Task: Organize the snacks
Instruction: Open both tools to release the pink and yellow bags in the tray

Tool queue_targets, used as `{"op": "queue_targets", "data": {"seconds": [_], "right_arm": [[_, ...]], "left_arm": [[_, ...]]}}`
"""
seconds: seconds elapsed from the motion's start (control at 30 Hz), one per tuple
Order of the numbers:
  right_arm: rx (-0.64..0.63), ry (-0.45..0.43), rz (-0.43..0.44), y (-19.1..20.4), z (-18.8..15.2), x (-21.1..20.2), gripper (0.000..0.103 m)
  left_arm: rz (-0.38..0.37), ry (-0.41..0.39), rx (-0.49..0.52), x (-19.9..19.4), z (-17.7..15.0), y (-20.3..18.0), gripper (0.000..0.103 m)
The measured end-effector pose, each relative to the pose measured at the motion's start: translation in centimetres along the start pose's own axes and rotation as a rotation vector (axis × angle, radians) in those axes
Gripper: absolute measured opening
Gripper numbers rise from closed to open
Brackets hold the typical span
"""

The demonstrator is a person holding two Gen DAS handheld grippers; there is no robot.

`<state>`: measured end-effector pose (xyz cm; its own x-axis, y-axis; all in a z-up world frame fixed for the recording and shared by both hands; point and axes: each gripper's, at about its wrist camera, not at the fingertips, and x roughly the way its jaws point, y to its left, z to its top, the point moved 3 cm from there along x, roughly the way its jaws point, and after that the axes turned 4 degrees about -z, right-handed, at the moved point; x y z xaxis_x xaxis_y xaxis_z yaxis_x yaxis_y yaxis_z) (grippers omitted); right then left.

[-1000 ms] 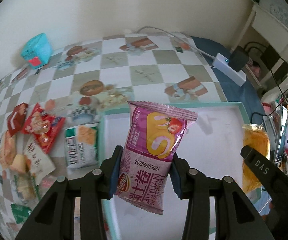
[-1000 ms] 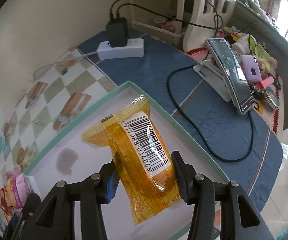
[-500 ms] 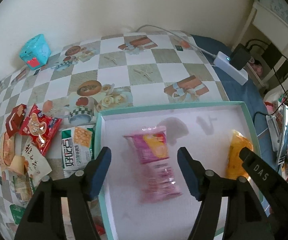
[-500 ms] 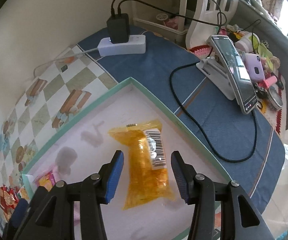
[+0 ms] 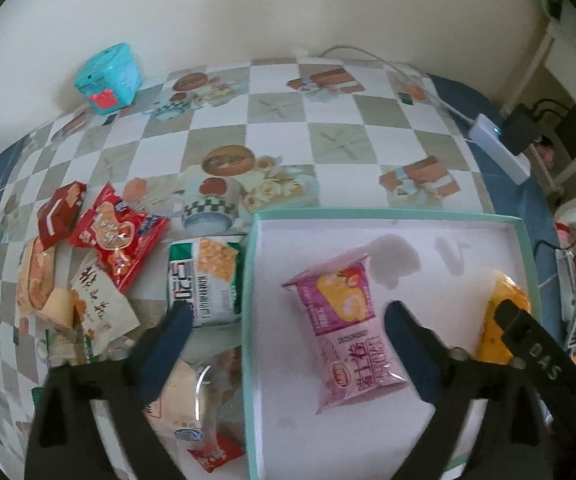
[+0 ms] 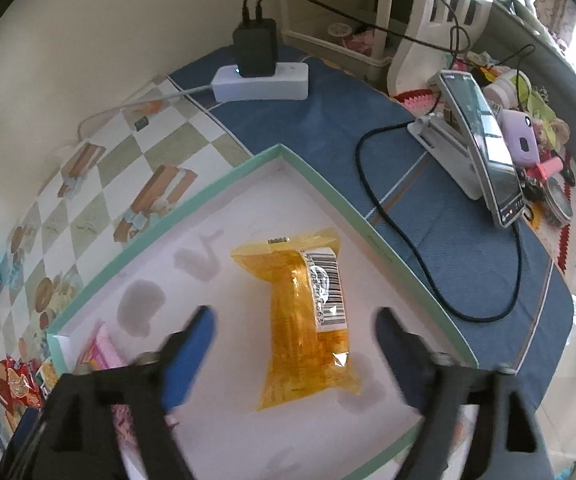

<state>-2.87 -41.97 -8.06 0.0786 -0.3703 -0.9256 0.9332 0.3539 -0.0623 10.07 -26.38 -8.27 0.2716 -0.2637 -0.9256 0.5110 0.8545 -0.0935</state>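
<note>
A shallow white box with a teal rim (image 5: 387,214) lies on the table; it also shows in the right wrist view (image 6: 327,194). A pink snack packet (image 5: 345,328) lies flat in its left part. An orange packet with a barcode (image 6: 307,320) lies in its right part and shows in the left wrist view (image 5: 503,320). My left gripper (image 5: 288,328) is open and empty above the box's left edge. My right gripper (image 6: 293,334) is open and empty above the orange packet.
Several loose snack packets lie left of the box: a red one (image 5: 118,236), a green-white one (image 5: 204,276), a dark red box (image 5: 60,214). A teal container (image 5: 108,78) stands by the wall. A power strip (image 6: 262,80), cables and a phone stand (image 6: 479,144) are on the right.
Both grippers opened and let go of their packets, which now lie in the box. Both grippers then rose and opened wider; the left one shifted left.
</note>
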Motion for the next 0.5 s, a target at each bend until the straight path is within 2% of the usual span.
{"op": "queue_targets", "data": {"seconds": [0.17,0.23,0.33,0.5], "right_arm": [[-0.014,0.011,0.000,0.3,-0.1,0.2,0.091],[-0.021,0.016,0.007,0.5,-0.3,0.3,0.096],[-0.028,0.011,0.017,0.8,-0.4,0.2,0.103],[-0.030,0.012,0.033,0.9,-0.5,0.0,0.103]], "left_arm": [[0.037,0.013,-0.048,0.3,0.0,1.4,0.098],[0.047,0.014,-0.063,0.4,0.0,1.8,0.098],[0.038,0.022,-0.080,0.5,-0.1,2.1,0.098],[0.031,0.029,-0.104,0.6,-0.2,2.6,0.098]]}}
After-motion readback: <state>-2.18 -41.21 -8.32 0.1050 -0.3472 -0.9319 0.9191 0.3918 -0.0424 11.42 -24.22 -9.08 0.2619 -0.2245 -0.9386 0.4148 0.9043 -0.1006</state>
